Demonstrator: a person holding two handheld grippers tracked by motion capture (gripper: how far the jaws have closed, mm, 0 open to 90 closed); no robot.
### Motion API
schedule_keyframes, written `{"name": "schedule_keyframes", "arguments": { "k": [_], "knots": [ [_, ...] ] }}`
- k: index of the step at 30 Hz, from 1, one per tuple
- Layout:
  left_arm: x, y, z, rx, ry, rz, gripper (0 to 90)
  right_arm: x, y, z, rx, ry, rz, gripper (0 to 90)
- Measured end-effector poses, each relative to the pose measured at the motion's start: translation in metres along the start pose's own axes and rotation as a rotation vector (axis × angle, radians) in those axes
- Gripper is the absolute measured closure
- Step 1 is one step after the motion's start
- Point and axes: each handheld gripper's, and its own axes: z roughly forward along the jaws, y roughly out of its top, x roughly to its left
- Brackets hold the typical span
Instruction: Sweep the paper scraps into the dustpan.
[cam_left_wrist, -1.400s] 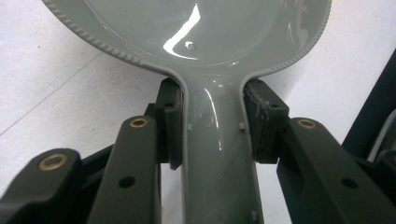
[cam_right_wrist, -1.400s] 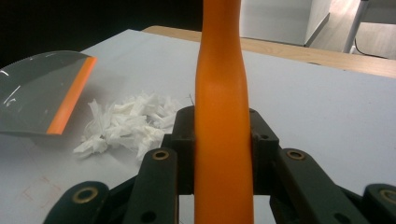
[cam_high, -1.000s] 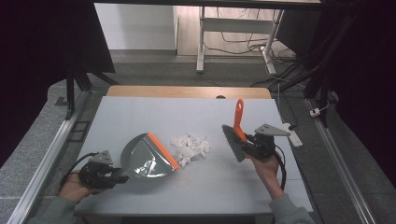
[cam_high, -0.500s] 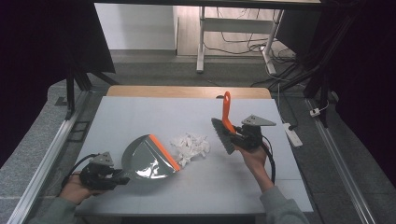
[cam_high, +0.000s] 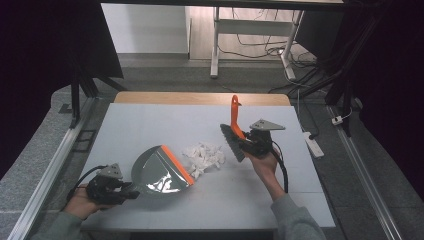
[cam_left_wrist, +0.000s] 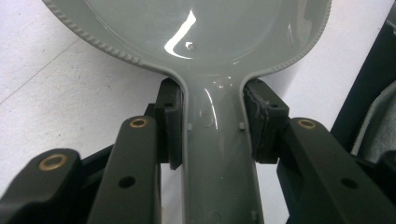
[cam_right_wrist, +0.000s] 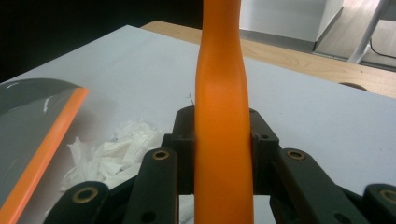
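The left gripper (cam_high: 107, 187) sits at the near left of the table (cam_high: 150, 112), held in the person's left hand (cam_high: 82, 202), and its jaws are clamped on either side of the handle of a grey dustpan (cam_high: 157, 172). In the left gripper view the black pads (cam_left_wrist: 170, 123) press against that glossy grey handle (cam_left_wrist: 217, 158), which widens into the pan's ribbed rim. The pan lies flat on the pale grey tabletop, its open edge trimmed with an orange lip (cam_high: 176, 164) that faces right, toward a small heap of white paper scraps (cam_high: 204, 156) just beside it.

The right gripper (cam_high: 252, 145), held in the right hand (cam_high: 264, 162), is raised over the table right of the scraps and is closed around the orange handle of a hand brush (cam_high: 233, 131). In the right gripper view the smooth orange handle (cam_right_wrist: 224, 135) stands between the two jaws, filling the gap. From the high view the handle points up and away, while the dark bristle head (cam_high: 231, 142) slants down toward the scraps, close to the heap's right side; whether it touches the table cannot be told. A grey three-cornered plate (cam_high: 267, 124) tops this gripper.
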Motion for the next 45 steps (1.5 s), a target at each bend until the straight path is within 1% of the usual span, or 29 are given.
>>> {"name": "schedule_keyframes", "arguments": {
  "k": [4, 8, 12, 16, 19, 22, 31, 36, 45],
  "knots": [
    [0.0, 0.0, 0.001, 0.005, -0.006, 0.001, 61.7, -0.002, 0.0, 0.007, 0.018, -0.021, 0.016, 69.8],
    [-0.001, 0.0, 0.002, 0.011, -0.009, 0.003, 61.7, -0.003, 0.002, 0.014, 0.026, -0.023, 0.019, 69.8],
    [-0.001, 0.001, 0.005, 0.012, -0.015, -0.004, 61.7, -0.003, 0.002, 0.023, 0.038, -0.023, 0.012, 69.8],
    [-0.002, 0.001, 0.007, 0.023, -0.024, 0.004, 61.7, -0.001, 0.003, 0.032, 0.051, -0.026, 0.001, 69.8],
    [-0.003, 0.001, 0.008, 0.023, -0.029, 0.002, 61.7, -0.001, 0.005, 0.037, 0.059, -0.032, -0.01, 69.8],
    [-0.004, 0.0, 0.009, 0.03, -0.033, 0.007, 61.7, -0.001, 0.007, 0.042, 0.053, -0.031, -0.009, 69.8],
    [-0.007, -0.003, 0.01, 0.031, -0.039, 0.0, 61.6, 0.002, 0.012, 0.056, 0.056, -0.031, -0.022, 69.8],
    [-0.009, -0.002, 0.012, 0.04, -0.045, 0.006, 61.6, 0.002, 0.013, 0.061, 0.067, -0.041, -0.034, 69.8],
    [-0.009, -0.001, 0.016, 0.045, -0.051, -0.001, 61.6, 0.004, 0.01, 0.068, 0.087, -0.048, -0.051, 69.8]
  ]
}}
